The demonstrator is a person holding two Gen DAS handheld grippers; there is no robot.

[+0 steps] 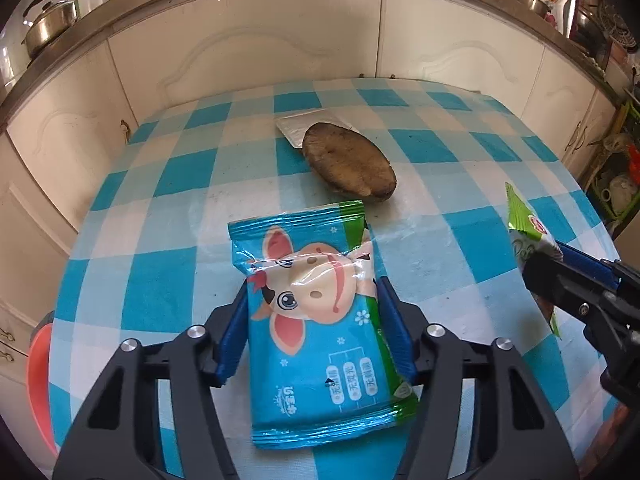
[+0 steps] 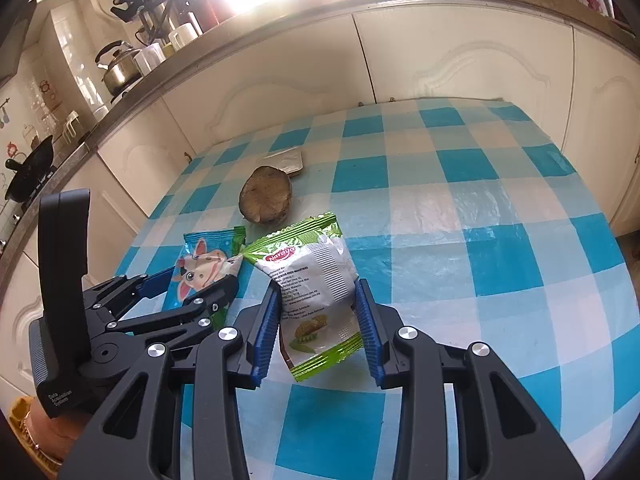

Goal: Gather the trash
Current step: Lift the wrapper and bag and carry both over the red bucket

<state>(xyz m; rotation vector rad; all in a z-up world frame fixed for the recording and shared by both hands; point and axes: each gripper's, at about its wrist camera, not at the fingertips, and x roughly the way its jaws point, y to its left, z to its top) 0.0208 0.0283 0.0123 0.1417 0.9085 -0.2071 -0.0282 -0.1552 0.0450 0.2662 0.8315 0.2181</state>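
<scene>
We hold one wrapper per tool: left tongs (image 1: 312, 300) pinch the blue cow wrapper (image 1: 316, 320), right tongs (image 2: 316, 300) pinch the green wrapper (image 2: 316, 292), both lifted near the counter (image 2: 460, 208) for disposal.

Both fisheye cameras sat low and close over the checked table (image 1: 440, 240), facing the white cabinets (image 1: 248, 40) beyond it. The left wrist view looked from nearer the table's left edge, the right wrist view from further right. Both shared the brown peel (image 1: 349, 162) (image 2: 267, 199) mid-table.
</scene>
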